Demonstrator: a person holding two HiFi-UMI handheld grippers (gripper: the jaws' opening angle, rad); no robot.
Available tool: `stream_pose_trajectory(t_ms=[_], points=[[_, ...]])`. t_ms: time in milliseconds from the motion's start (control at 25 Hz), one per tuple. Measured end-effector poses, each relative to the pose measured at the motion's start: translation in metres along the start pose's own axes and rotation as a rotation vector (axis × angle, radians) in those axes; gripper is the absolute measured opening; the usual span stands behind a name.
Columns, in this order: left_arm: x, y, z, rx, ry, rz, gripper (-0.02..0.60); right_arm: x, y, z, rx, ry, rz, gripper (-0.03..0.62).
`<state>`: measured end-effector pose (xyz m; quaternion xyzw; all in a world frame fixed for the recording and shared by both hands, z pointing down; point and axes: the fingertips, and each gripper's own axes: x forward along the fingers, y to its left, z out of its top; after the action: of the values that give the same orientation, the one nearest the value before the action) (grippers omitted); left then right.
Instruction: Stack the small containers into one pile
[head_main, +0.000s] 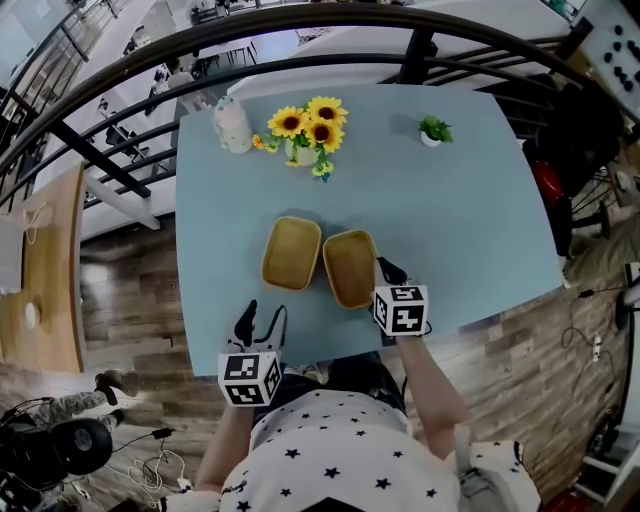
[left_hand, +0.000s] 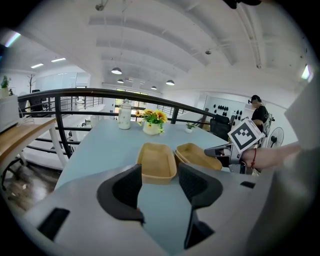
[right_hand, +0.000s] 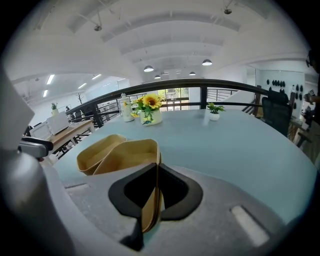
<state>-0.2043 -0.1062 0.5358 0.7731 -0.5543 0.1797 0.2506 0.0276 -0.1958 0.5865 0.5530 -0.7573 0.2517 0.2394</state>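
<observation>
Operator: Entry, nearest first. Tools?

Notes: Your left gripper (left_hand: 160, 175) hovers over the near edge of the pale blue table (head_main: 450, 220). Its jaws are apart with nothing between them. Your right gripper (right_hand: 156, 172) is clenched on the near end wall of the right-hand tan shallow rectangular fibre container (head_main: 350, 267), with one pad inside the rim and one outside.

Operator: And the other one?

Notes: The left-hand tan container (head_main: 291, 252), same make, lies just beside it. Both sit close to your near edge, around mid-width. Whether their rims touch, you cannot tell. Along the far edge stand a white jar (head_main: 232, 125), sunflowers in a white vase (head_main: 308, 130) and a small green potted plant (head_main: 433, 131).
</observation>
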Motion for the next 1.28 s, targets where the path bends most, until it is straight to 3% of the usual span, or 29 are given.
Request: stream_pose_trajectory(t_ms=[1280], points=[[-0.002, -0.003, -0.006, -0.007, -0.007, -0.019, 0.229, 0.01, 0.0, -0.017, -0.113, 0.05, -0.027, 0.032]])
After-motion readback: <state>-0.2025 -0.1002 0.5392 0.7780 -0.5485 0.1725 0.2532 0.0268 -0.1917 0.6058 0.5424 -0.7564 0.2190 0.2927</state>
